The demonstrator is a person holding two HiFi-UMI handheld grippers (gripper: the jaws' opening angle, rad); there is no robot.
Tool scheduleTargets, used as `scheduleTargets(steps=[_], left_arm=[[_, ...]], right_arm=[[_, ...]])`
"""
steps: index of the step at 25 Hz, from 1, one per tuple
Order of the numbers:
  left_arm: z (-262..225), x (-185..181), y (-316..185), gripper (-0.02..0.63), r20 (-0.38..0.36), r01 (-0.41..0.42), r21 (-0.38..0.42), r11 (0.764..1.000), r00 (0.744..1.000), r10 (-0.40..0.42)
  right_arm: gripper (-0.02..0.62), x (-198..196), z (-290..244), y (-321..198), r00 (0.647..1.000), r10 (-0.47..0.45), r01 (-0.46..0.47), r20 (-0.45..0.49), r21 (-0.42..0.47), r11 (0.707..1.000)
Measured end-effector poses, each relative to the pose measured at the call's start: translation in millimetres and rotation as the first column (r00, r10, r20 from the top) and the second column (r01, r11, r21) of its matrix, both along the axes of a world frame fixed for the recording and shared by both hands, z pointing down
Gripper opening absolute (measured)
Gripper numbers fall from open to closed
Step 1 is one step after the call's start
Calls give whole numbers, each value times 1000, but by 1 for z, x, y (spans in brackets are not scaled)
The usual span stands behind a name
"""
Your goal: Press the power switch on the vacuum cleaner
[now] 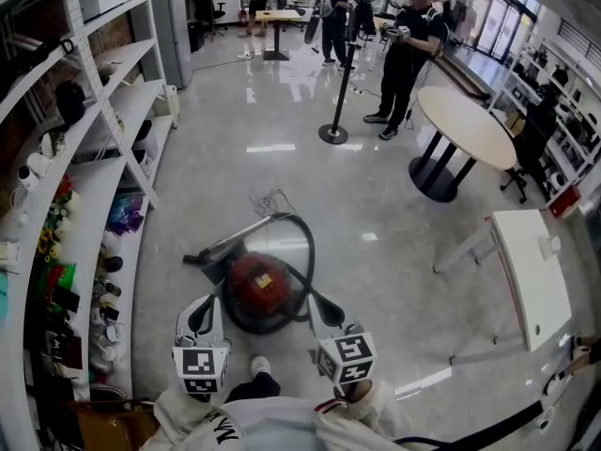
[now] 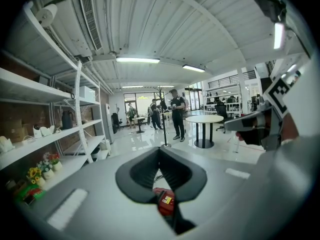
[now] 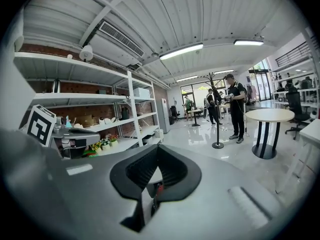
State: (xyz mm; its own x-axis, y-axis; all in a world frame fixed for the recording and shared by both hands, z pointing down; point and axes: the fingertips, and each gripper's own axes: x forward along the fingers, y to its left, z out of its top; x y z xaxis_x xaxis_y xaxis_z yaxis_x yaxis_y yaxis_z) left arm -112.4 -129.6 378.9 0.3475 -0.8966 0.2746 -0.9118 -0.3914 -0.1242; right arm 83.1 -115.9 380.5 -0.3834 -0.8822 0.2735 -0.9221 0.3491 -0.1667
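Fingers point(image 1: 192, 319) of the left gripper point(image 1: 207, 306) meet at their tips in the head view and hold nothing, and the right gripper point(image 1: 317, 303) is the same. Between them, one round red canister vacuum cleaner point(image 1: 258, 287) with one black hose point(image 1: 306, 252) sits on the glossy grey floor point(image 1: 282, 148). Its switch cannot be made out.

The left gripper view shows joined tips above the vacuum cleaner's red body point(image 2: 165, 202). In the right gripper view the jaws are also together, with a red sliver point(image 3: 159, 188) below. The step is probably best done by finding the switch first, then pressing straight down with one closed tip.
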Motion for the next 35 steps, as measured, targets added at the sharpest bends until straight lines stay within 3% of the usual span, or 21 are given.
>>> scheduleTargets(steps=[16,35], left_arm=[[3,35,91,0,14,23,23,999,1000,-23],[2,38,167,0,28,99,23,995,995,-100]], right_arm=[[0,34,6,88,999,-16,16,30,22,1000],[0,37,8,143,995,-89,87,55,26,996]])
